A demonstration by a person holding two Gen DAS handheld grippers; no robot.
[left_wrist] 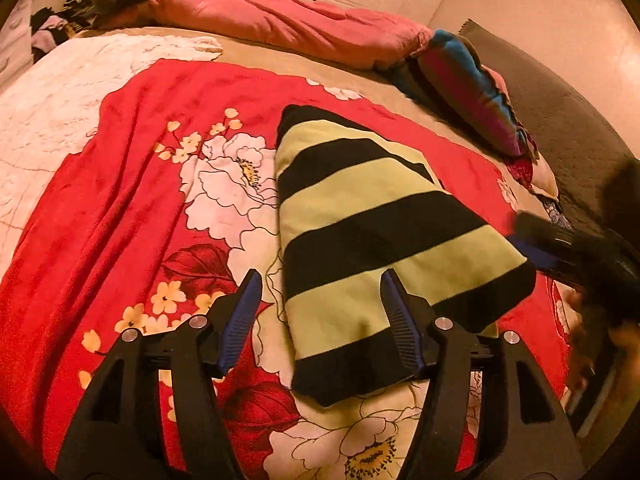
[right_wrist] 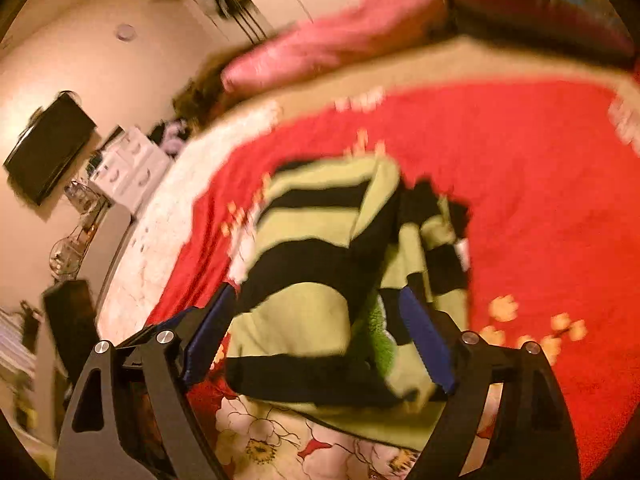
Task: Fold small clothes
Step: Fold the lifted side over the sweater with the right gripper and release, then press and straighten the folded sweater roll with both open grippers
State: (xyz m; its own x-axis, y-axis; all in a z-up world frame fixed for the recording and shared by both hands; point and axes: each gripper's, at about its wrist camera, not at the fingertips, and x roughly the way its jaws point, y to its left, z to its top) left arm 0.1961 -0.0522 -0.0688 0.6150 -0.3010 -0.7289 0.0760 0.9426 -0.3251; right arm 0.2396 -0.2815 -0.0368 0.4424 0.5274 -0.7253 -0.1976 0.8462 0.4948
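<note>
Both tools gape, gripping nothing — left tool (left_wrist: 320, 316) and right tool (right_wrist: 316, 344) over the striped garment (left_wrist: 372, 240).

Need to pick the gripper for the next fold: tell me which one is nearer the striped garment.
Left, narrowly. The left gripper hangs open over the striped garment, straddling its near-left edge. The right gripper, blurred, is also open at its right-hand corner.

The black-and-yellow-green striped fleece garment (left_wrist: 380, 236) looks soft and matt. The red floral cloth bedspread (left_wrist: 132, 184) is smooth; the pink satin-like quilt (left_wrist: 280, 24) shines faintly.
</note>
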